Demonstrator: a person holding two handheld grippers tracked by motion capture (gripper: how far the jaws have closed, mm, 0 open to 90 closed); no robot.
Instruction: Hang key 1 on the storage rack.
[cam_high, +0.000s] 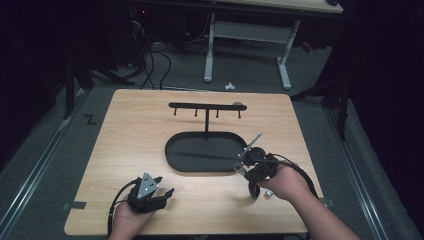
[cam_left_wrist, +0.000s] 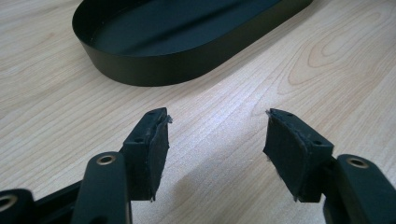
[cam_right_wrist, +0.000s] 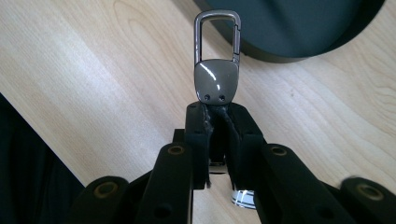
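A silver key clip (cam_right_wrist: 217, 60) with a snap-hook loop sticks out from my right gripper (cam_right_wrist: 217, 114), which is shut on its lower end. In the high view the key clip (cam_high: 252, 143) slants up over the right end of the black oval tray (cam_high: 172, 159), with my right gripper (cam_high: 246, 160) just at the tray's rim. A black T-shaped rack (cam_high: 206, 106) with small hooks rises from the tray's far side. My left gripper (cam_high: 165, 186) rests low over the table near the front left. Its jaws stand open and hold nothing (cam_left_wrist: 217, 135), pointing at the tray (cam_left_wrist: 177, 70).
The wooden table (cam_high: 130, 135) ends close behind both hands. A silver ring part (cam_right_wrist: 243, 196) hangs below the right jaws. Beyond the table stand a white desk frame (cam_high: 209, 50) and floor cables (cam_high: 150, 65).
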